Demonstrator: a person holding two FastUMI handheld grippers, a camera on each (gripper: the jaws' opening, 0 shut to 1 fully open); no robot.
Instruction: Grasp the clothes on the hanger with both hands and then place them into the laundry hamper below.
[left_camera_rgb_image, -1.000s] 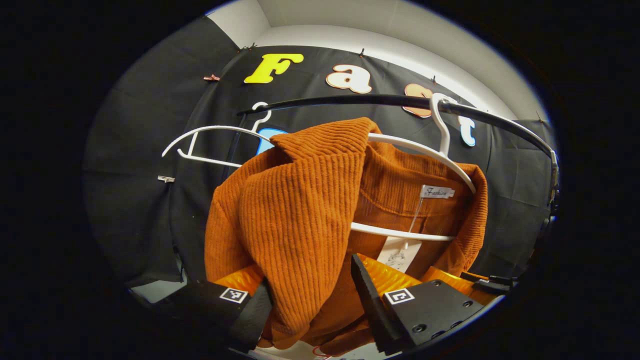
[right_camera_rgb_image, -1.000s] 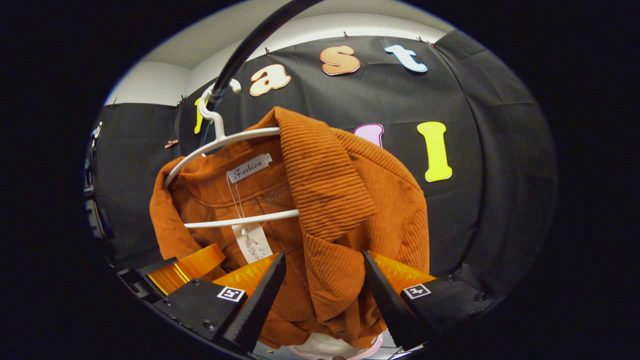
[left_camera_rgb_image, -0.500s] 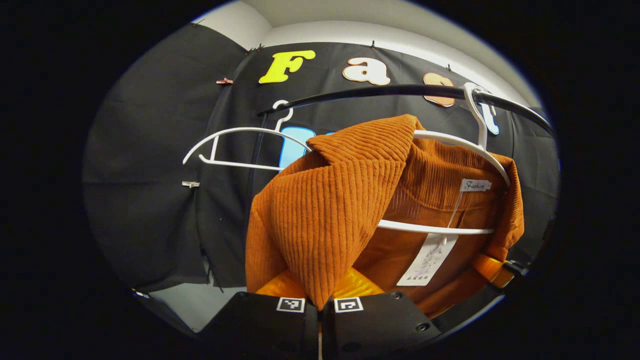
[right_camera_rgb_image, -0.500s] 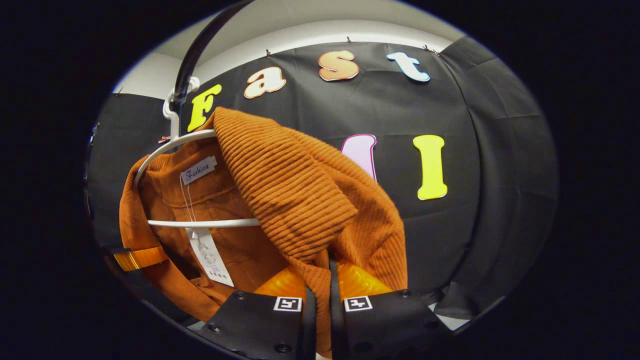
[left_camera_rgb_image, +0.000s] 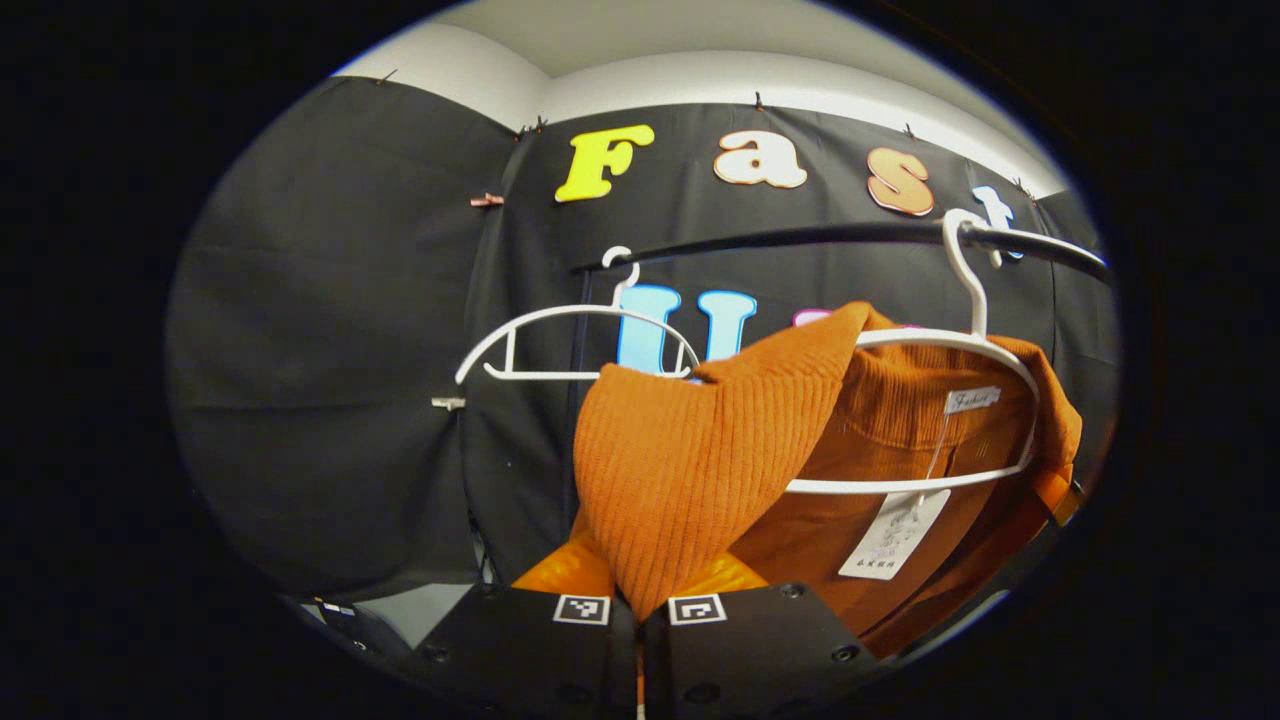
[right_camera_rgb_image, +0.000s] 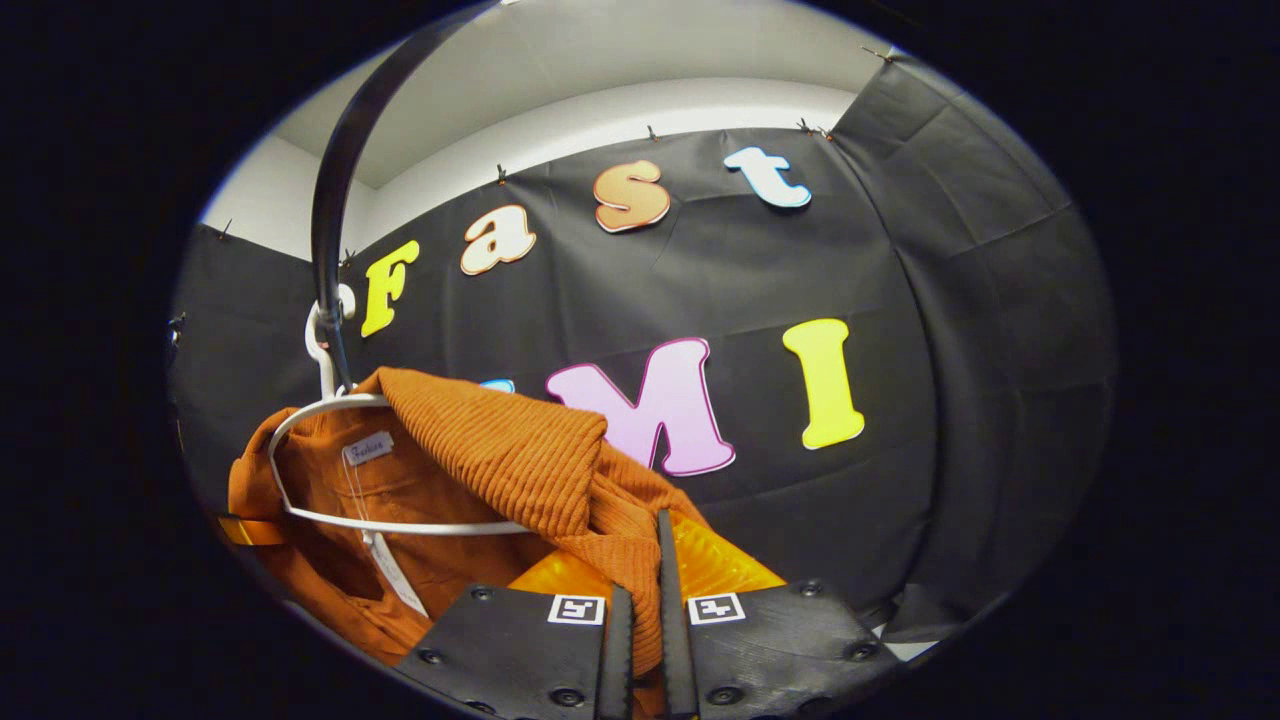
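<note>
Ribbed orange jacket (left_camera_rgb_image: 690, 470) pinched by both tongs, draped on hanger (left_camera_rgb_image: 940, 400).

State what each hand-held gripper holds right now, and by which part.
Both hold the orange jacket. The left hand-held gripper pinches one front flap near the collar; the right hand-held gripper pinches the other. The jacket hangs on the white hanger.
</note>
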